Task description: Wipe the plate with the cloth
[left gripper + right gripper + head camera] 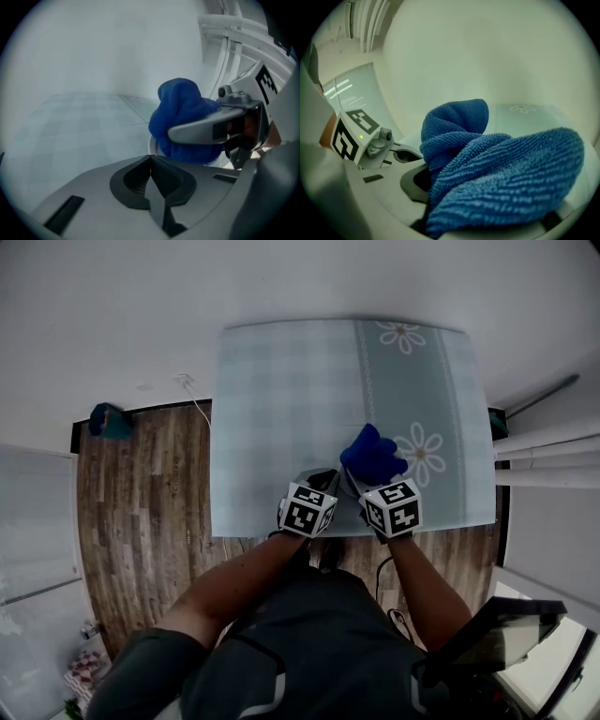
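The blue cloth [373, 456] is bunched up, and my right gripper [364, 482] is shut on it. It fills the right gripper view as ribbed blue cloth [497, 173], hiding the jaws. Only a thin white rim of the plate [151, 143] shows, rising from the closed jaws of my left gripper [151, 158], with the cloth [180, 117] pressed against it just behind. In the head view my left gripper [321, 482] sits beside the right one, near the table's front edge. Most of the plate is hidden.
The table [281, 409] carries a pale checked cover with daisy prints. A teal object [110, 420] and a white cable [192, 395] lie on the wooden floor to the left. White pipes [548, 454] run along the right.
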The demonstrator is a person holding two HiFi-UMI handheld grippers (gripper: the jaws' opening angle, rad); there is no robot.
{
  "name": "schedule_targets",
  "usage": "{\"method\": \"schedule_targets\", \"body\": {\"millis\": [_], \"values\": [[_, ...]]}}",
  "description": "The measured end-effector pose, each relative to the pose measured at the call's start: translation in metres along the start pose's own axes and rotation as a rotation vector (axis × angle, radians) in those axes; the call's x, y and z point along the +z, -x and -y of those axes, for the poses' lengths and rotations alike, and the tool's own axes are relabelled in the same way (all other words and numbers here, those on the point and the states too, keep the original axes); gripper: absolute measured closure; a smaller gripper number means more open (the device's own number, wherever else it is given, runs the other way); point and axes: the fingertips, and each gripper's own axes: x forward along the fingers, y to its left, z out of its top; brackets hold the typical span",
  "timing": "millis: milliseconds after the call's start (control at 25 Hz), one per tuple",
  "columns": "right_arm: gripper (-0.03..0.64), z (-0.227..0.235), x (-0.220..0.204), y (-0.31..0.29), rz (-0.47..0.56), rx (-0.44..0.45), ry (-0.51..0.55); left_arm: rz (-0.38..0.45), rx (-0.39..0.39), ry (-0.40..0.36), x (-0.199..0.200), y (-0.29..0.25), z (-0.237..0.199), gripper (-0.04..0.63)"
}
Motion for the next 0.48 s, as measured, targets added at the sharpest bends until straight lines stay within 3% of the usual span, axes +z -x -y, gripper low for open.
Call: {"method": "schedule_targets", "body": {"millis": [240, 480], "values": [[0.512, -0.004, -0.023, -0.013, -0.065, 0.013, 0.024, 0.003, 0.011, -0.011, 0.001, 0.0, 0.0, 0.584], [0.512, 0.033, -0.027, 0.0, -0.111, -0.038, -0.012, -0.01, 0.029, -0.003, -0.001, -0.004, -0.004, 0.585]]}}
